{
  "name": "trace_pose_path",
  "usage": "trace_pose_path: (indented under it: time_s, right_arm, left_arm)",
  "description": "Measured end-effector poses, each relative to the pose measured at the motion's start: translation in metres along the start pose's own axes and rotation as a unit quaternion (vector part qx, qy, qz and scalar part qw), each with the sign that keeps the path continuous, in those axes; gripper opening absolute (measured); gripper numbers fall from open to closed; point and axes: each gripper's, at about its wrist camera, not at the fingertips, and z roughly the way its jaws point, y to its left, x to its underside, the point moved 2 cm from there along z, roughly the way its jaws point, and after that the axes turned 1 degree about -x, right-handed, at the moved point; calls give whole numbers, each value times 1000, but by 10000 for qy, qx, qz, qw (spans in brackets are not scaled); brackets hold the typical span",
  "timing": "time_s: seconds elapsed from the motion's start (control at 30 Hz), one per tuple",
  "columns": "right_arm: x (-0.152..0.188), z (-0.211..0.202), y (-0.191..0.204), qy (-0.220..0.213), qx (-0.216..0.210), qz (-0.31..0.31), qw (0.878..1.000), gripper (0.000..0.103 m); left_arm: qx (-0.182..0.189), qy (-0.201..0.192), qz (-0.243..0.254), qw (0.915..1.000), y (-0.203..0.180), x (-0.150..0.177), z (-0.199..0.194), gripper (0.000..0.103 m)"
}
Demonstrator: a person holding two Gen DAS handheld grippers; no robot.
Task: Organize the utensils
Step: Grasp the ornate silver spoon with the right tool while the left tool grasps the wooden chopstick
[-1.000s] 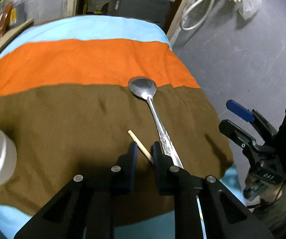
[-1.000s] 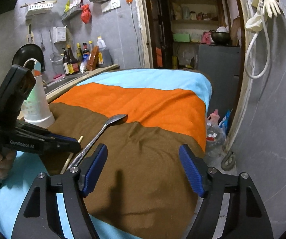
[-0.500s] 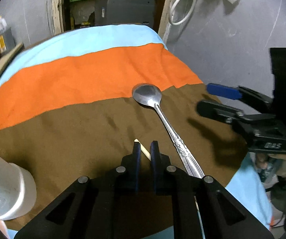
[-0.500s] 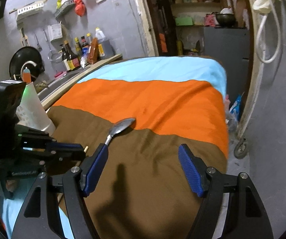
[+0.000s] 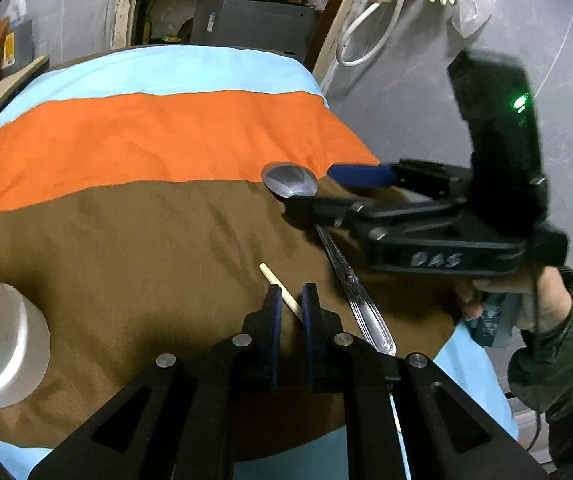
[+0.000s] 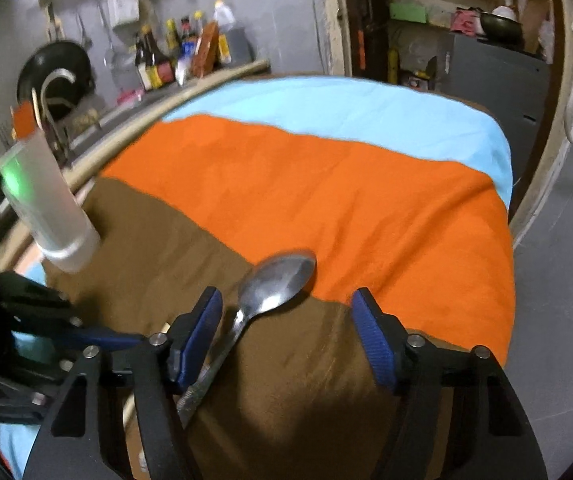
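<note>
Firstly, from the left wrist: shows the left gripper (image 5: pixel 292 292) pressed nearly together, pinching a pale wooden chopstick (image 5: pixel 270 274) that runs slantwise between the pads, its free end jutting ahead onto the brown band of a striped brown, orange and light-blue cloth (image 5: pixel 126 240) spread over the desk. Finds a long silver metal spoon (image 5: pixel 290 186) lying just to the right of that stick, patterned handle near the camera, bowl at the edge of the orange band. Catches the right gripper (image 5: pixel 312 188) reaching in from the right, held by a hand (image 5: pixel 546 300) in a dark green sleeve (image 5: pixel 558 360), with its fingers on either side of the spoon's bowl end. Takes in part of a tall white plastic holder (image 5: pixel 2 344) at the left edge, standing on the brown band.

Next, from the right wrist: shows the right gripper (image 6: pixel 286 304) spread wide, having just been closing somewhat, with the spoon (image 6: pixel 278 280) between the jaws, close beside the left-hand blue pad and well clear of the other; no pad pressing on it. Places the bowl ahead of the fingertips, at the seam of brown and orange cloth (image 6: pixel 326 200). Picks out the left gripper (image 6: pixel 126 338) low at the left, with a short bit of the chopstick (image 6: pixel 164 326) at its tip. Shows the white holder (image 6: pixel 54 200) upright further left, blurred, thin sticks poking out of its top.
</note>
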Motion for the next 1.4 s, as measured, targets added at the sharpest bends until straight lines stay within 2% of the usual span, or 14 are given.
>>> trace_pose_path:
  time_s: [0.07,0.13,0.2,0.3,0.5,0.57,0.8,0.87,0.9,1.0,1.1,1.23,1.4]
  right_arm:
    - [3,2,1,57,68,-69,9999,60]
    - [5,-1,0,79,85,-91,9999,51]
    - [8,-5,0,83,73,-132,9999,33]
    - [17,-14,-1,50,93,-172,9998,12]
    - [38,-35,-3,1,124,-146,9998,6]
    - [43,-43,-3,-2,190,-184,9997,6]
    - [55,-53,-8,-29,268,-44,9996,9]
    - [55,-52,-11,-62,236,69,9997,17]
    - [55,-52,-13,-71,253,113,9996,24]
    - [53,-51,-14,-64,270,135,9995,27]
    - [49,-47,-11,-31,296,77,9995,32]
    - [39,-33,-11,42,194,187,9996,49]
    - [33,-23,-14,103,243,287,9992,44]
  left_arm:
    - [36,6,-21,10000,-1,1,-1,9]
    - [45,29,-6,10000,-4,1,-3,9]
    - [56,93,23,9999,-8,2,-3,9]
    - [71,179,73,9998,-12,5,-5,9]
    - [53,365,95,9993,-19,-1,3,10]
    - [90,491,123,9987,-22,-5,9,15]
    - [-202,515,477,9973,-32,-17,23,16]
    - [-201,439,454,9978,-31,-15,22,14]
    - [-152,394,382,9984,-28,-15,21,13]
    - [-27,384,215,9990,-24,-12,17,12]
    - [14,457,199,9988,-19,-12,11,12]
    - [112,739,307,9967,-20,-15,11,13]
    - [-3,826,424,9957,-31,-16,16,13]
